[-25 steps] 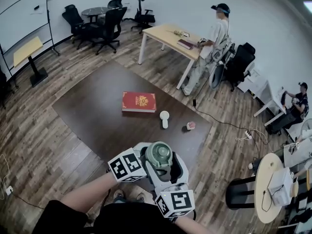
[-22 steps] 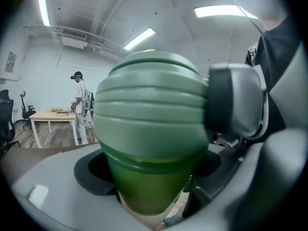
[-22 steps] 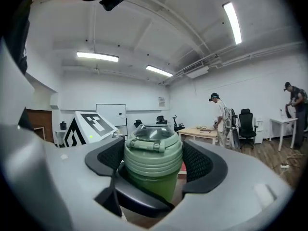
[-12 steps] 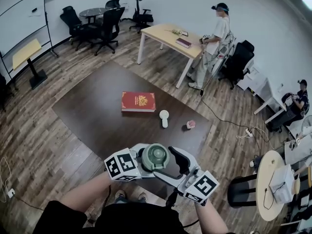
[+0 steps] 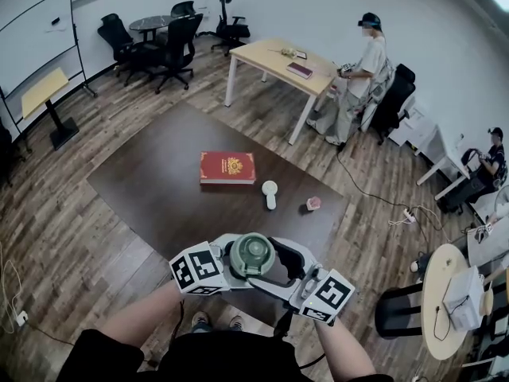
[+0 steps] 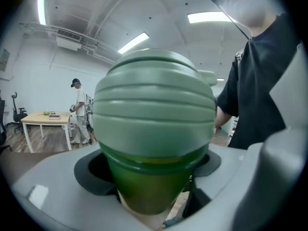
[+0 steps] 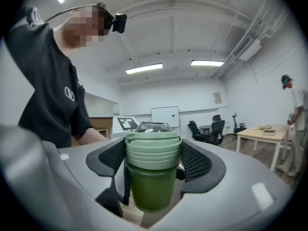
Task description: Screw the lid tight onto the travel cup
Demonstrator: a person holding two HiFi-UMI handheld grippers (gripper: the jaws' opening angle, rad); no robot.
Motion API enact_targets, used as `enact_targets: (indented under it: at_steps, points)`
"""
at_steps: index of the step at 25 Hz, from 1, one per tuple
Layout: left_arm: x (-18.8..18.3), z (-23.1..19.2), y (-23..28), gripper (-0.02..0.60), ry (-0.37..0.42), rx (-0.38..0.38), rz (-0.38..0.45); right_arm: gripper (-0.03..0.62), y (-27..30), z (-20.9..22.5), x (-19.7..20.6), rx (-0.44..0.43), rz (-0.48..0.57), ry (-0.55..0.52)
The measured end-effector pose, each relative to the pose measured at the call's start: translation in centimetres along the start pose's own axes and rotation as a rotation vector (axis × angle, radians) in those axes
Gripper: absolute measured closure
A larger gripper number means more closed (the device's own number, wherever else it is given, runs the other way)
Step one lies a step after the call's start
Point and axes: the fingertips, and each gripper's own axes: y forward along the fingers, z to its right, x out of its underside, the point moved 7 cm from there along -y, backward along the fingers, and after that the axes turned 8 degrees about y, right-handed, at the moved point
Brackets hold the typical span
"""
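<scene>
Clamping the cup [image 6: 150, 189] by its green body from 9 o'clock, the left gripper [image 5: 235, 263] holds it while the right gripper [image 5: 280, 266], from 4 o'clock, grasps the lid [image 7: 153, 149].

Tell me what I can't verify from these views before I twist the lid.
Travel cup body: head view, hidden beneath its lid.
Lid tightness: every view, the lid's skirt covers the joint, so it is unclear.
Pink object on the table: head view, too small to identify.
Book title: head view, too small to read.
</scene>
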Motion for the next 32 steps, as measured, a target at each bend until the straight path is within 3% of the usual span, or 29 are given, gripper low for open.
enact_targets:
  at_steps: [6,9,12,14,19,26,29,32]
  points:
    - [0.3,-0.9,0.6,0.166,-0.005,-0.052,-0.019,0.215,1.5,-3.4,1.3,0.626,0.131,0.028]
    - [0.2,-1.0,0.9,0.167,-0.014,-0.052,-0.014,0.215,1.8,-3.7,1.3,0.723,0.162,0.045]
    - [0.2,-1.2,0.9,0.167,-0.014,-0.052,-0.018,0.210,1.7,-3.3,1.2,0.689,0.152,0.055]
    - [0.3,-1.3,1.0,0.167,-0.025,-0.047,-0.007,0.212,1.3,-2.9,1.0,0.620,0.161,0.072]
    - [0.1,-1.7,0.4,0.167,-0.039,-0.044,0.004,0.210,-0.1,-1.1,-0.2,0.346,0.119,0.053]
    - [0.1,-1.1,0.4,0.167,-0.011,-0.007,-0.038,0.196,-0.2,1.8,-0.9,-0.069,-0.116,-0.119]
    - [0.3,-0.9,0.4,0.167,-0.018,-0.006,-0.037,0.196,0.4,2.1,-1.1,-0.136,-0.151,-0.119]
    - [0.4,-1.1,0.2,0.167,-0.028,-0.027,-0.039,0.200,0.6,1.8,-0.8,-0.071,-0.099,-0.073]
